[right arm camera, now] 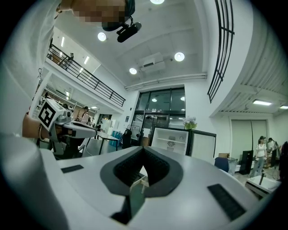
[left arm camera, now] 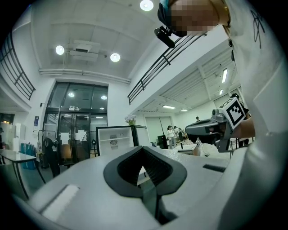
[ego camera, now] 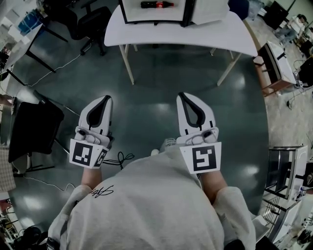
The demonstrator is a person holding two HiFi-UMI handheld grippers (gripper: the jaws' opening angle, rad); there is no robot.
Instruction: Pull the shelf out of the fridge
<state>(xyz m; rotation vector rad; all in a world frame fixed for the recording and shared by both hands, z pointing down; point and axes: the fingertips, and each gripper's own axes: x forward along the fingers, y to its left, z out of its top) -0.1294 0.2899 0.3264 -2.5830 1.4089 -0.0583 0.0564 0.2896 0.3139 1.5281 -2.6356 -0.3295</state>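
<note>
While level, left claw (ego camera: 106, 98), right claw (ego camera: 182, 94) closed, empty

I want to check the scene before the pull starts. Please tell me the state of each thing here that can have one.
Fridge door: open.
Shelf: in place inside, not yet pulled out.
Bottle: lying on its side.
Left gripper: jaws shut, nothing between them.
Right gripper: jaws shut, nothing between them.
</note>
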